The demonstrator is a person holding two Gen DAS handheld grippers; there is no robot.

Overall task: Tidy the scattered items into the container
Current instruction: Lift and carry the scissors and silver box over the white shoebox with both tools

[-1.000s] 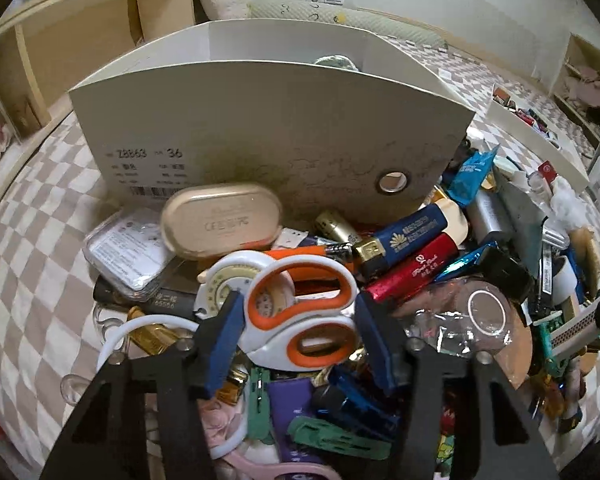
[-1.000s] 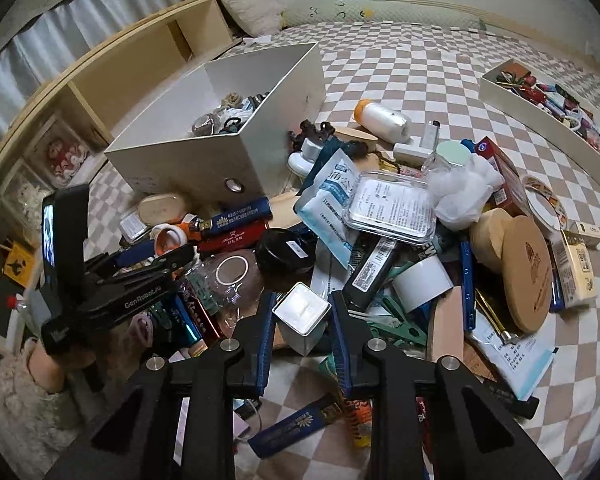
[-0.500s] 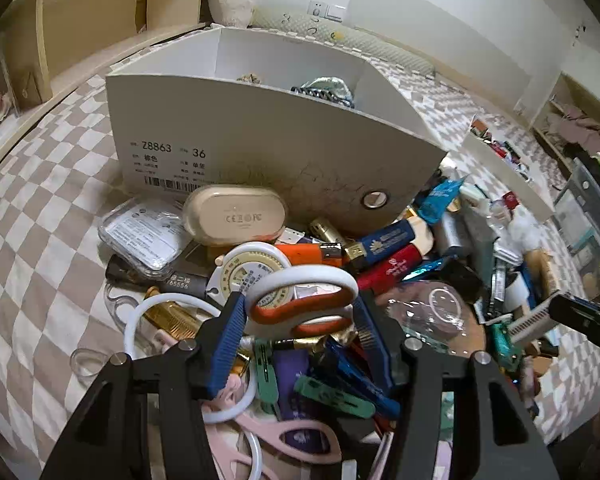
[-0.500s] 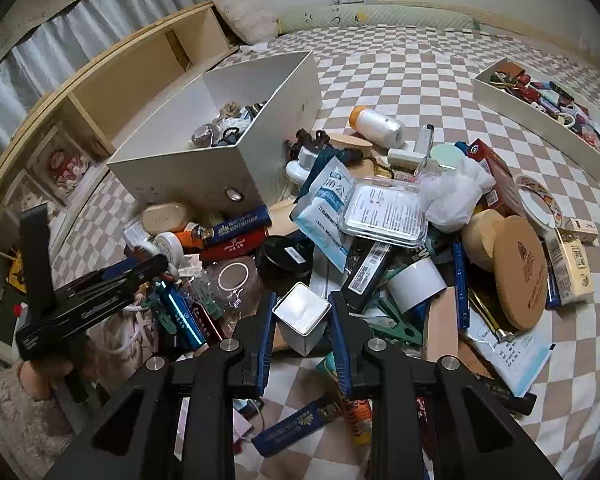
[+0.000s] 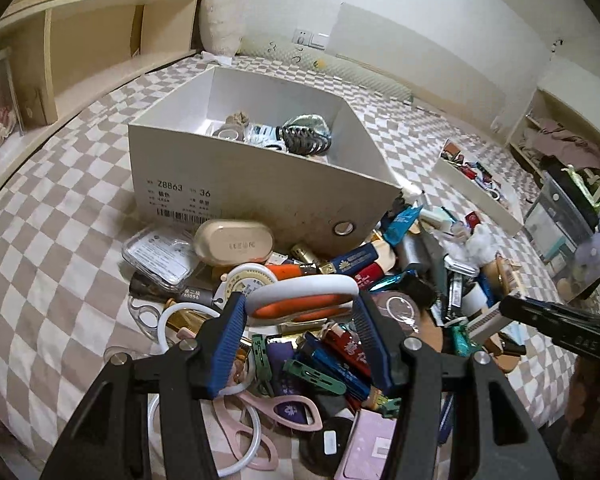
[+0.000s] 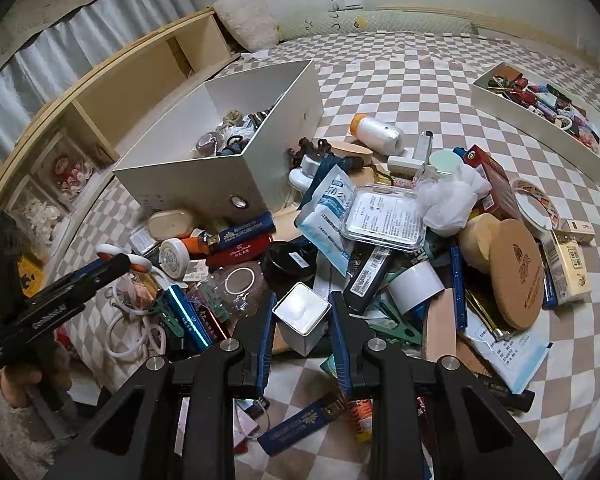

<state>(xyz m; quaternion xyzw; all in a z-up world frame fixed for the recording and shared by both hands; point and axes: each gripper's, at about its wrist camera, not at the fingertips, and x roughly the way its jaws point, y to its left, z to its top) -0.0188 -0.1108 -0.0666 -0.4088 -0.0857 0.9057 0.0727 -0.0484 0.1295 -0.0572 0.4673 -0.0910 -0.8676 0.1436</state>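
Checkered bed [image 6: 420, 92], white box [image 6: 284, 160], clutter pile [image 6: 380, 240]

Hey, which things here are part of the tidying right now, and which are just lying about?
In hand:
- orange-and-white scissors, in left gripper
- small silver tin, in right gripper
- white box

Lying about:
- wooden shelf
- long tray

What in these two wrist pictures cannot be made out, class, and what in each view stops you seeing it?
- Scissors, left wrist view: blades hidden behind the left claw.
- White box, both views: floor hidden by its near wall and the items inside.
- Label on the box, left wrist view: small print too small to read.
- Silver tin, right wrist view: base hidden between the right claw pads.
- Far tray: contents too small to name.
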